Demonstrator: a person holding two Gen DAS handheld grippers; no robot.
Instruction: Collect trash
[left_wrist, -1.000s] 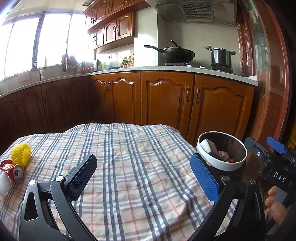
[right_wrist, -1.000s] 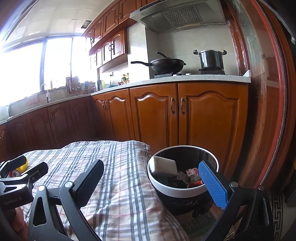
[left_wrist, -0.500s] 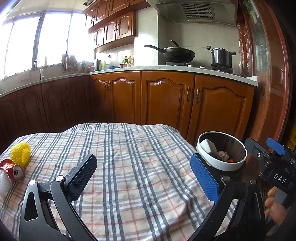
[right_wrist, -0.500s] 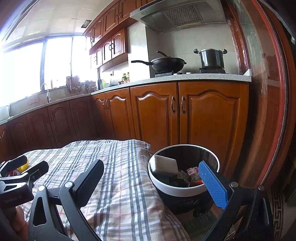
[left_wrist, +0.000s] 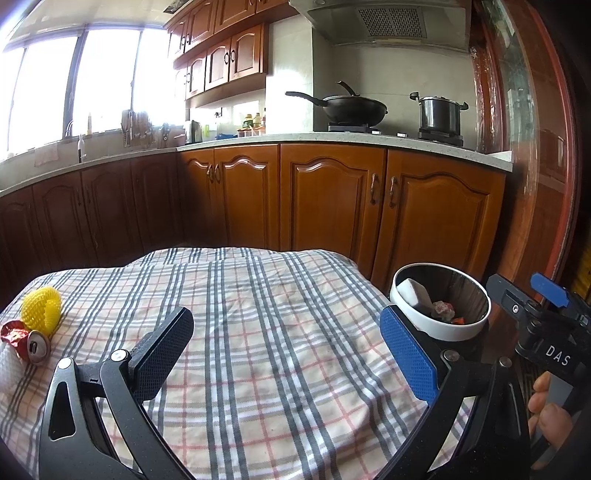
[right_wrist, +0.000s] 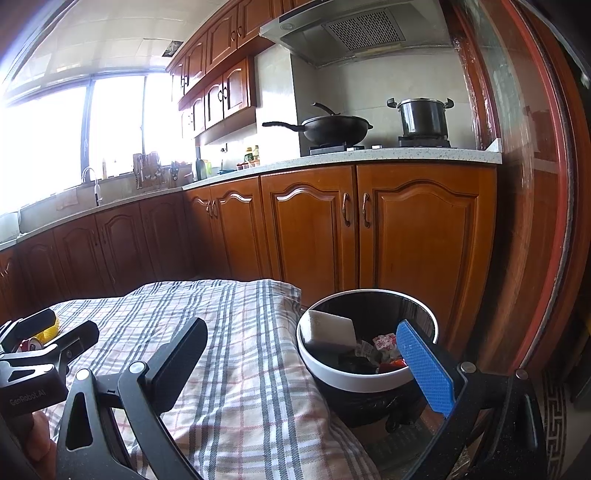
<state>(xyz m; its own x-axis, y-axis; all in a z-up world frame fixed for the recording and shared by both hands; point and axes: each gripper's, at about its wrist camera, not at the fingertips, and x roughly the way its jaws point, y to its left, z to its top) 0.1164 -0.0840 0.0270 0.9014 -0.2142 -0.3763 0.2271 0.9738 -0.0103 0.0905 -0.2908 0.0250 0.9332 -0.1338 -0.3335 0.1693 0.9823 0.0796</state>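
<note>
A yellow foam net (left_wrist: 41, 308), a crushed red can (left_wrist: 28, 340) and a white foam piece (left_wrist: 8, 371) lie at the left edge of the plaid tablecloth (left_wrist: 266, 332). My left gripper (left_wrist: 288, 350) is open and empty above the cloth's middle. A white-rimmed black bin (right_wrist: 369, 354) stands beside the table's right end and holds a white block (right_wrist: 330, 328) and wrappers. My right gripper (right_wrist: 314, 362) is open and empty, its blue finger over the bin's rim. It also shows in the left wrist view (left_wrist: 543, 317).
Wooden kitchen cabinets (left_wrist: 332, 199) run behind the table, with a wok (left_wrist: 347, 107) and a pot (left_wrist: 439, 112) on the stove. A wooden door frame (right_wrist: 546, 221) stands at the right. The left gripper's fingers (right_wrist: 55, 332) show at the left of the right wrist view.
The left view has barely moved. The right gripper has drifted slightly, so the bin sits a little higher in its view. Both grippers stay open.
</note>
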